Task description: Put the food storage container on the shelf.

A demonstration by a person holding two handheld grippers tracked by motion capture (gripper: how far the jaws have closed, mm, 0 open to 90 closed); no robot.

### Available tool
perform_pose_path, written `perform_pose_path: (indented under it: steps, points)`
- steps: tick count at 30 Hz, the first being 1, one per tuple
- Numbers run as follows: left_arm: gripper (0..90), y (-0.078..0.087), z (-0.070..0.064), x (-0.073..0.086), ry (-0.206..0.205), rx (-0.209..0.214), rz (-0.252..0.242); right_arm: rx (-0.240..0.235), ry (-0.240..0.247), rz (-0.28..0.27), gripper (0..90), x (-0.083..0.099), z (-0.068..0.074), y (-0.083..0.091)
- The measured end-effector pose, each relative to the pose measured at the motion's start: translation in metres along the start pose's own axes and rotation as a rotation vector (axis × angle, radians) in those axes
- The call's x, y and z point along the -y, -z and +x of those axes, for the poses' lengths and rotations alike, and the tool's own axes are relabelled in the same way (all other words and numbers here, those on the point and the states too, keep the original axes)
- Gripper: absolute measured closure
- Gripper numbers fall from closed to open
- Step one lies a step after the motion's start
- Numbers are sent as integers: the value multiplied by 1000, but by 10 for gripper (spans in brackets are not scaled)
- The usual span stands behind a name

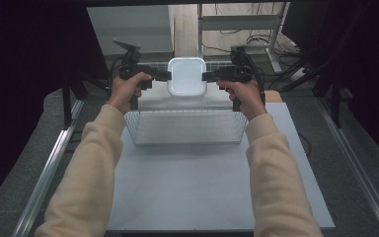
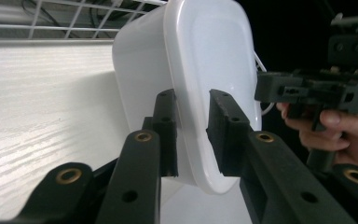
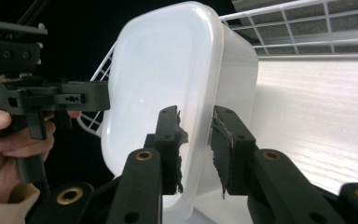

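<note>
I have the white lidded container [image 1: 186, 76] lifted above the far side of the wire basket [image 1: 185, 127], its rim clamped from opposite sides by my left gripper [image 1: 167, 75] and right gripper [image 1: 206, 76].

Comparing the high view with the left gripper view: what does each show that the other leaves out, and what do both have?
High view alone: both cream sleeves, the whole wire basket on the grey table, and the room behind it.

Left gripper view alone: close up, the left hand-held gripper with one jaw on each side of the rim of the white container, plus the pale wood-grain surface below.

Both: the white container held from opposite sides, the right hand-held gripper at its far edge, and basket wire.
</note>
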State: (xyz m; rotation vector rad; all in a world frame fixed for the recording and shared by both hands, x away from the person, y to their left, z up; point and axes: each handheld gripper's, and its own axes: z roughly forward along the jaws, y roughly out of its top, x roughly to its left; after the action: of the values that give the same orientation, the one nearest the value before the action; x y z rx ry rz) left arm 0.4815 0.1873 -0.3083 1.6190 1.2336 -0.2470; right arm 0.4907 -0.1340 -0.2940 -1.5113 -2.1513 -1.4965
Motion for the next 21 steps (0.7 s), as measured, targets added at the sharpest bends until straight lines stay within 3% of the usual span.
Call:
perform_pose_path:
  steps: [3, 4, 12, 16, 21]
  points:
    - [722, -2, 7, -2, 36, 21, -9, -1, -30, -7, 712, -2, -3, -3]
    - [713, -5, 12, -2, 67, 37, -24, -2, -57, -14, 706, -3, -5, -6]
    - [669, -13, 21, -1, 100, 56, -32, -20, -108, -21, 684, -4, -14, -12]
    - [658, -13, 20, 0, 95, 50, -38, -24, -104, -24, 679, -4, -15, -12]
    - [418, -12, 10, 3, 34, -7, -48, -32, -64, -45, 497, -3, -11, -9]
